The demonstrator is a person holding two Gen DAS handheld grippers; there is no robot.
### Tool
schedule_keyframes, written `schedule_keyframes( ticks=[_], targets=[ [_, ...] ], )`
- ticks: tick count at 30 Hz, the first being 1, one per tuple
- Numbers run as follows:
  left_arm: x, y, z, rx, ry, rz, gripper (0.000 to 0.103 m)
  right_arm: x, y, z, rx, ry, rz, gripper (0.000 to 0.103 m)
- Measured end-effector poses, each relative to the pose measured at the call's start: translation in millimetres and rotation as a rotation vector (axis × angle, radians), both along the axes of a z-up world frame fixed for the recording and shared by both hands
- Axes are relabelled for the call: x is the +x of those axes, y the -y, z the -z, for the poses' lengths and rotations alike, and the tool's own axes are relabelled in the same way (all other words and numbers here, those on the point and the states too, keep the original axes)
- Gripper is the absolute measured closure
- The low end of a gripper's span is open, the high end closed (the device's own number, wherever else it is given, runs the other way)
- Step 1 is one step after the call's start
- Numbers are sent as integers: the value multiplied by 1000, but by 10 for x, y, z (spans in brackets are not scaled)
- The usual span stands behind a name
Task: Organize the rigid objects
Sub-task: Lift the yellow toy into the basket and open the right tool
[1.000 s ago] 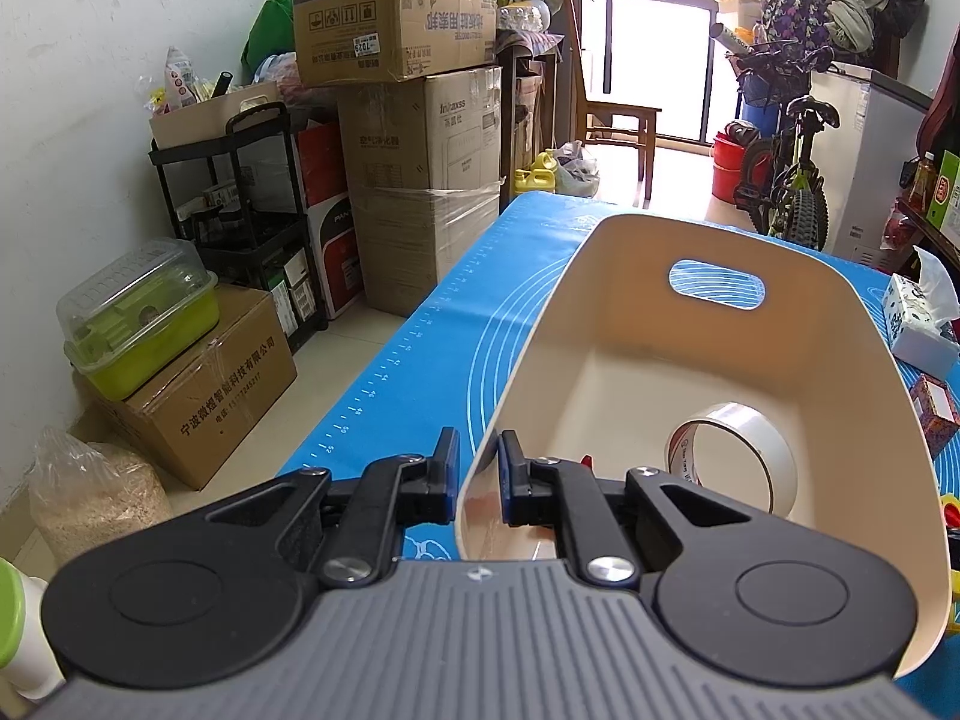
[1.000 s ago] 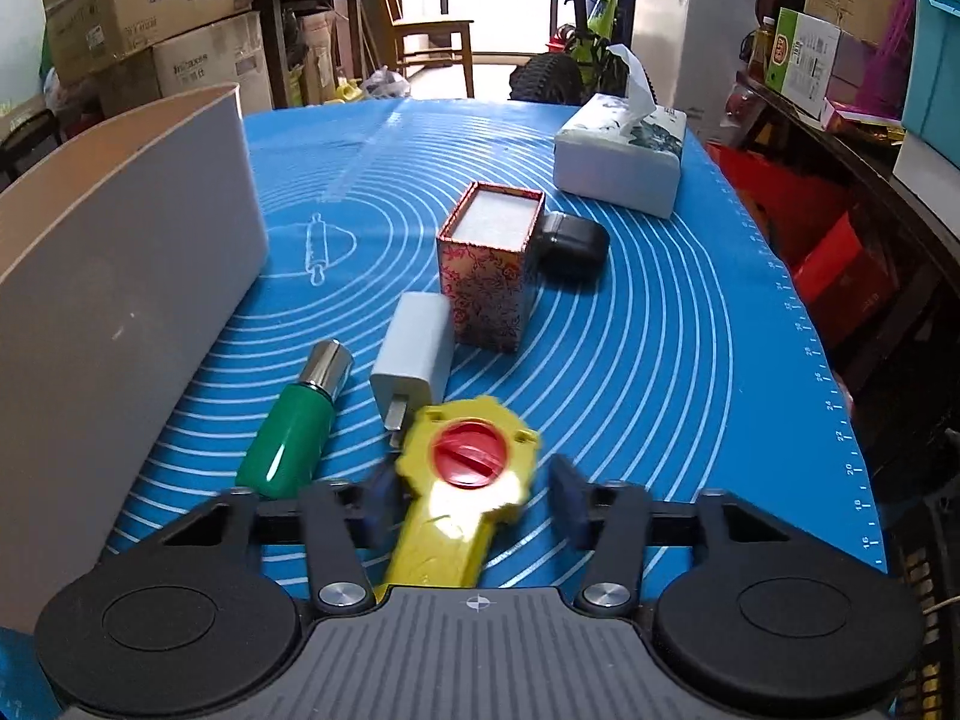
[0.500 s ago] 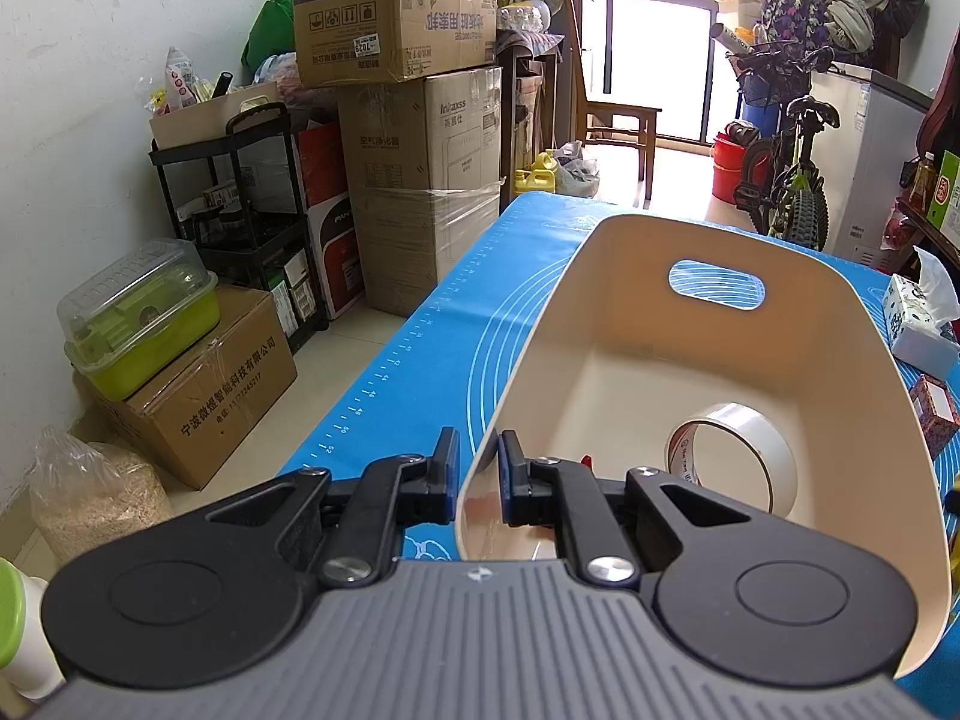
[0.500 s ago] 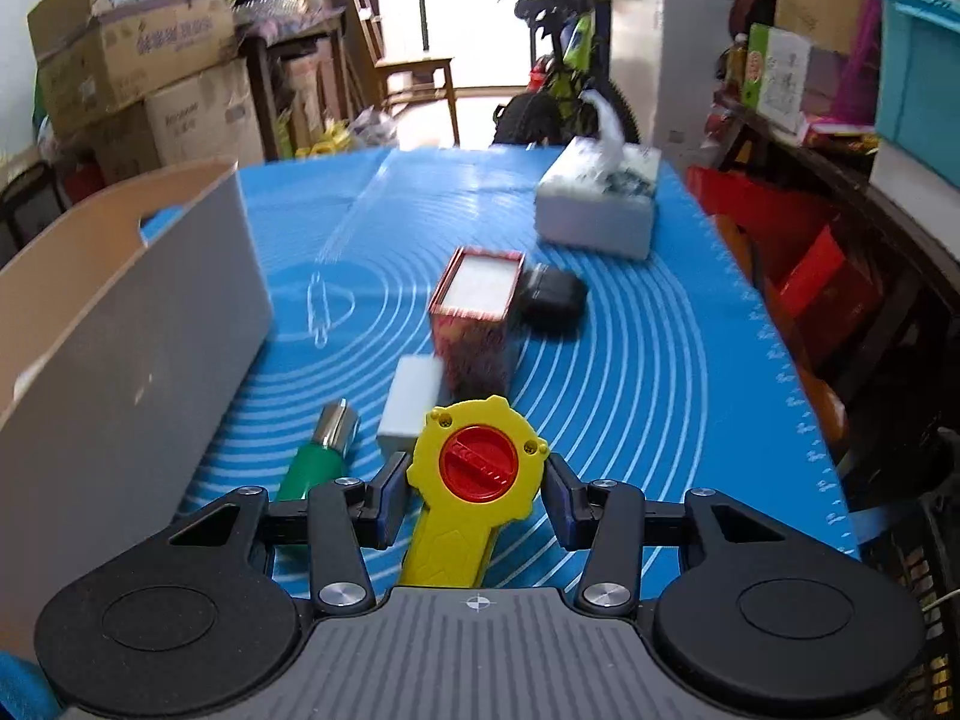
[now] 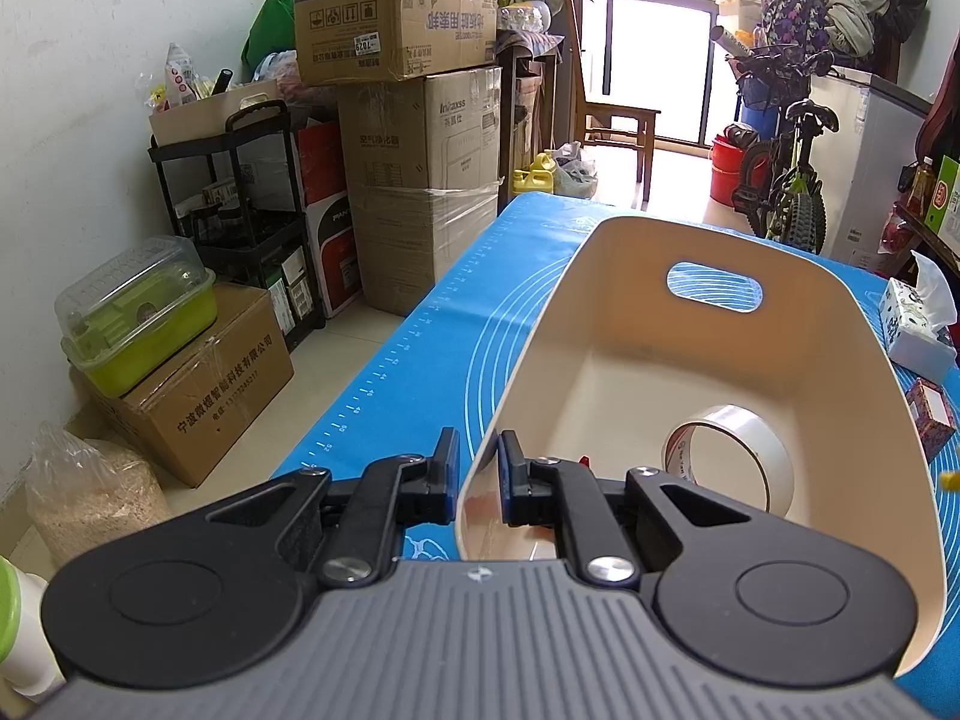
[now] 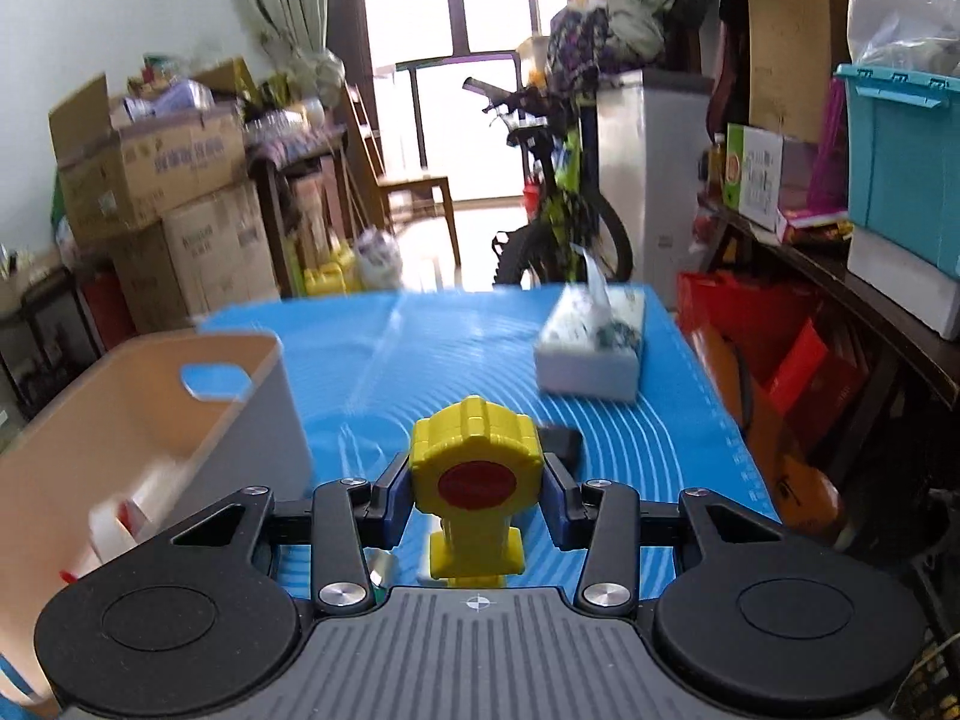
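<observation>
The right gripper is clamping a yellow toy by its round head — handle pointing back toward the camera — above the blue mat, beside the bin. The left gripper is pinching the bin's near wall at the mat's left edge — a tape roll is lying inside.

A smooth, matt cream plastic bin holds a glossy roll of white tape. The moulded yellow plastic toy with a red disc shines slightly above the smooth blue printed mat.
</observation>
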State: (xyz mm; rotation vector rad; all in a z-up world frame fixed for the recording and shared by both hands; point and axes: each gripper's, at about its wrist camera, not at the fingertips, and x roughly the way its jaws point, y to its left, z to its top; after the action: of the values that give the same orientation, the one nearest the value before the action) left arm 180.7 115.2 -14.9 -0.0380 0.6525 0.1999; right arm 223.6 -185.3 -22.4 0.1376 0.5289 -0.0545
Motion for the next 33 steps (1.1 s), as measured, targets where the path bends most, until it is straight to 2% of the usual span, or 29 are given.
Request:
schedule_keyframes(
  ticks=[9, 12, 21, 27, 33],
  targets=[
    [-3, -8, -3, 2, 5, 5, 88, -68, -250, -401, 68, 166, -71, 53],
    [-4, -9, -4, 5, 6, 7, 88, -40, -409, -447, 97, 187, -117, 53],
    [-4, -9, -5, 7, 6, 9, 88, 10, -923, -449, 163, 198, -265, 53],
    [2, -3, -3, 11, 6, 7, 88, -10, -1203, -423, 151, 189, -352, 53],
    [-11, 7, 0, 14, 6, 6, 89, 4, -1528, -258, 90, 103, -466, 53]
  ],
)
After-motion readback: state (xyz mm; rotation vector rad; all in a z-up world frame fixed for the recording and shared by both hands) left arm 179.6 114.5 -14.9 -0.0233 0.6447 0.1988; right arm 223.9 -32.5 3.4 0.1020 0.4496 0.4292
